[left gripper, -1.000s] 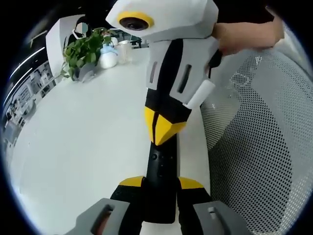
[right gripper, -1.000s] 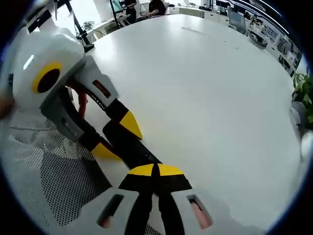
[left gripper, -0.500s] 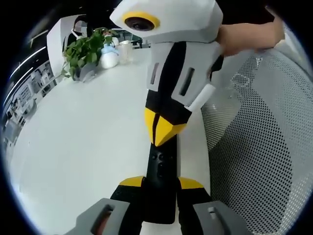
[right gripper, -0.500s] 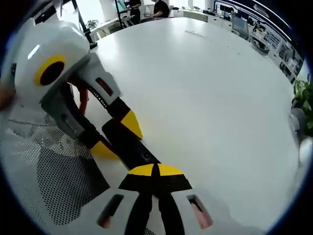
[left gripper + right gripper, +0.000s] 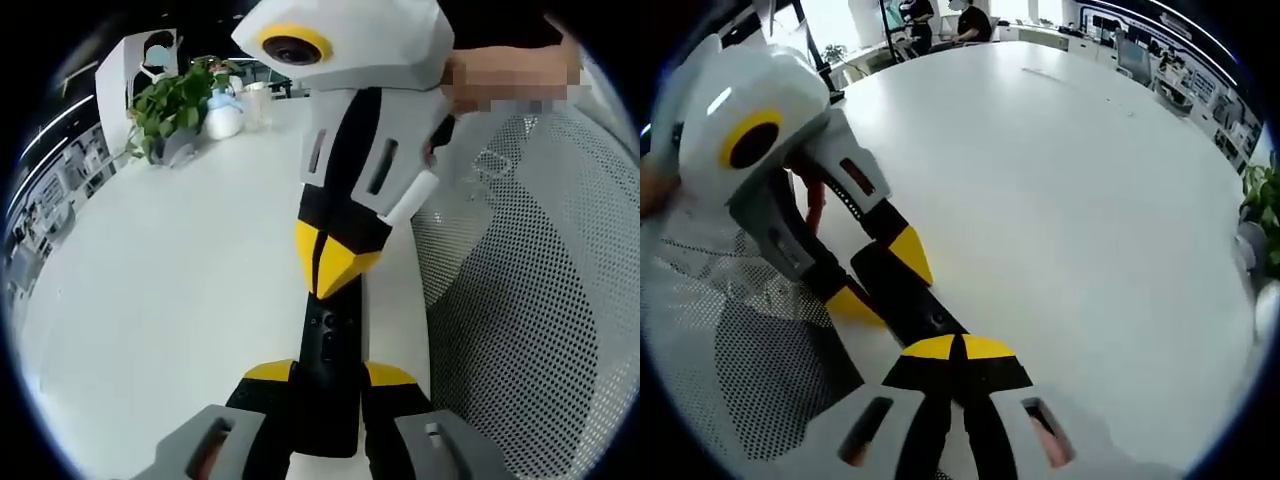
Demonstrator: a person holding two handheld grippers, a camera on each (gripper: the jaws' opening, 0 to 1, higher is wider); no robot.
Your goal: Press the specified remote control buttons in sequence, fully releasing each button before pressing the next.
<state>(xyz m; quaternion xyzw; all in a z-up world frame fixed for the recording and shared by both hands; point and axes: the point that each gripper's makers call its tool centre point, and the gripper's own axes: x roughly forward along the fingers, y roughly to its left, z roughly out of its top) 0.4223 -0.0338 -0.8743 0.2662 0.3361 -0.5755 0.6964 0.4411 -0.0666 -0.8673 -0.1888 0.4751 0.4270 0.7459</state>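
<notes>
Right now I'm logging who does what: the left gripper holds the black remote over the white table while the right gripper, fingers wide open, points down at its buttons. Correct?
Not quite. The right gripper has its fingers closed together, as the left gripper view shows. The left gripper does hold the remote over the white table.

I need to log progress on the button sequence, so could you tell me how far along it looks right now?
Done: the left hand-held gripper is shut on the black remote, holding it over the white table. In hand: the right hand-held gripper, shut, has its yellow tips down at the remote's button end, apparently pressing. Left: releasing and any further buttons; how many presses are finished cannot be told.
</notes>
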